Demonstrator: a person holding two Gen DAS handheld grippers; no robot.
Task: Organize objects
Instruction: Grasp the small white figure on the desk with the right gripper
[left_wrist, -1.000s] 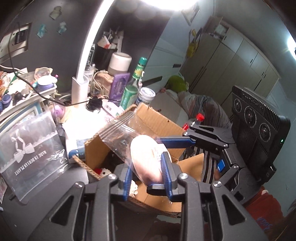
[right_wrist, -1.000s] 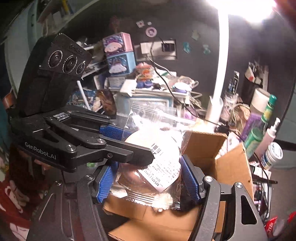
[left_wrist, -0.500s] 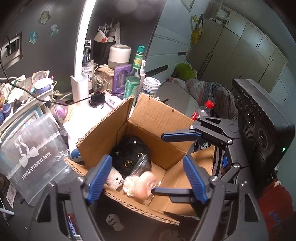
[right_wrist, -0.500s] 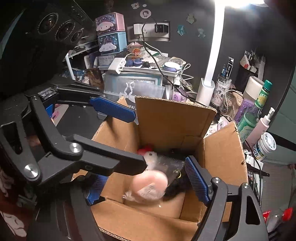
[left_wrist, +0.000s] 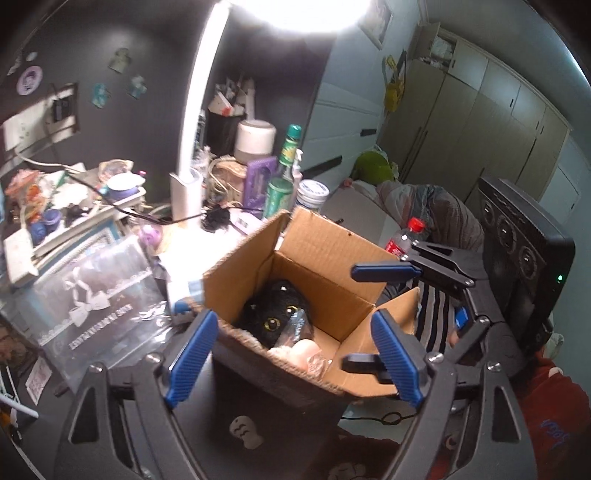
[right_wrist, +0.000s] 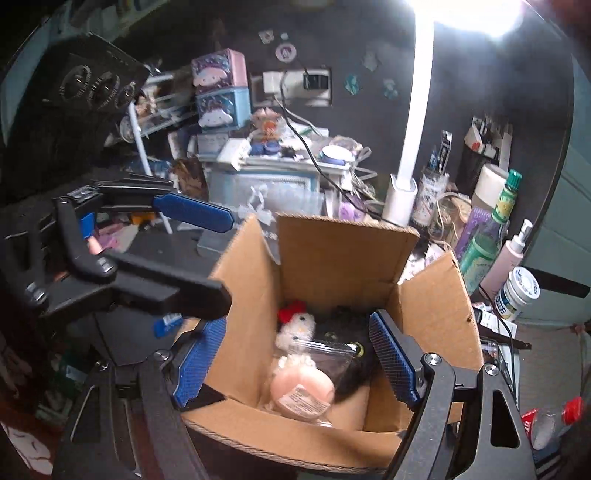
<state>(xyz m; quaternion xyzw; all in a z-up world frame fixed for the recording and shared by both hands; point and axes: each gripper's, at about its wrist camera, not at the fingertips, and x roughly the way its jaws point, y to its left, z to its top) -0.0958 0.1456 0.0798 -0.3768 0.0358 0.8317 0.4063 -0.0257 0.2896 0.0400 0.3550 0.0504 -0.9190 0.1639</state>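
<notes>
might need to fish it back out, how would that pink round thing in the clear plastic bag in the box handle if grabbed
The pink round item in the clear plastic bag would probably be light for its size. Its loose, glossy film would likely crumple and slip between pads. Lying against the white plush toy with the red bow in the brown cardboard box, it may shift when nudged.

Your brown corrugated cardboard box (right_wrist: 343, 251) looks matt, its cut edges rough and fluted. Inside, the fuzzy black plush cat (left_wrist: 273, 314) and woolly white plush toy (right_wrist: 295, 330) look soft, while the clear plastic zip bag (right_wrist: 317, 360) over the pale pink round item (right_wrist: 301, 391) shines glossy and crinkled.
</notes>
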